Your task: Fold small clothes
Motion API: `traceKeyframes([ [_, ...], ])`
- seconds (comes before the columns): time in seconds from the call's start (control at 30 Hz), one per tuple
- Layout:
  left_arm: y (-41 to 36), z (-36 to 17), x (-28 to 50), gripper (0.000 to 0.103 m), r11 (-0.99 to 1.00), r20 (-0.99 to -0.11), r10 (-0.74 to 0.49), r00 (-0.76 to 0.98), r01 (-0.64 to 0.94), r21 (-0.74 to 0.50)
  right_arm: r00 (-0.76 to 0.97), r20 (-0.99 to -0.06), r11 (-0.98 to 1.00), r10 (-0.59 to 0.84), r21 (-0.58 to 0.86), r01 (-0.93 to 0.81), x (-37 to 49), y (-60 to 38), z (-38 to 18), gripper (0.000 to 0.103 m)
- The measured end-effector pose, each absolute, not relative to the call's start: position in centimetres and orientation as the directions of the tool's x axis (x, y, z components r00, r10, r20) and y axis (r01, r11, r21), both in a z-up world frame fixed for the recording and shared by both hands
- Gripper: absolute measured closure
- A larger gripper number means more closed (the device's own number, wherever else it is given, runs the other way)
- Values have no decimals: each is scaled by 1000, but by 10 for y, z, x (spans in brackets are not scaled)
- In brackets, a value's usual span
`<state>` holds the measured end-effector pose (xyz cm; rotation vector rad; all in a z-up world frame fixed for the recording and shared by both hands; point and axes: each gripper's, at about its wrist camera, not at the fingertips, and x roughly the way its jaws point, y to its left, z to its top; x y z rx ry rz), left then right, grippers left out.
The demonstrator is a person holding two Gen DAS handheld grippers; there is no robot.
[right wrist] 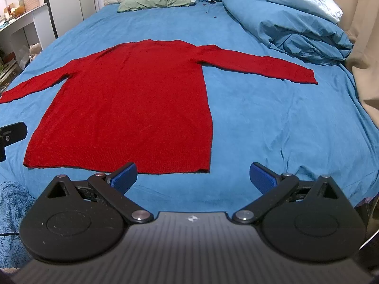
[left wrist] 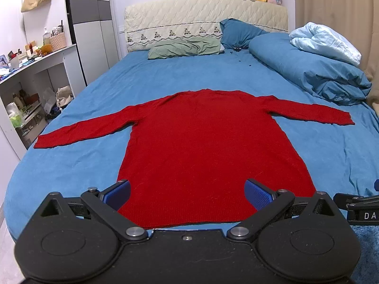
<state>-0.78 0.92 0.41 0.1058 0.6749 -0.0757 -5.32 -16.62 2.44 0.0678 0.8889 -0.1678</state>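
Observation:
A red long-sleeved sweater (left wrist: 201, 146) lies flat on the blue bed sheet (left wrist: 83, 165), hem toward me, both sleeves spread out sideways. It also shows in the right wrist view (right wrist: 132, 108). My left gripper (left wrist: 187, 195) is open and empty, hovering over the hem's near edge. My right gripper (right wrist: 193, 177) is open and empty, just in front of the hem's right corner, over bare sheet. Part of the right gripper shows at the left wrist view's right edge (left wrist: 355, 207).
A rolled blue duvet (left wrist: 315, 71) with a light blue blanket lies at the back right. Green pillow (left wrist: 184, 48) and blue pillow (left wrist: 239, 33) rest by the headboard. White shelves (left wrist: 35, 90) stand left of the bed. A curtain (right wrist: 364, 47) hangs on the right.

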Motion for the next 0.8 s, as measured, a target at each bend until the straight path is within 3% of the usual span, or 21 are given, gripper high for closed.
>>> traceKeyframes([
  [0.8,9,3,-7,0,992,-627,-25,778,99,83,616,-782,986,-99,5,165,-51,-168,19,0],
])
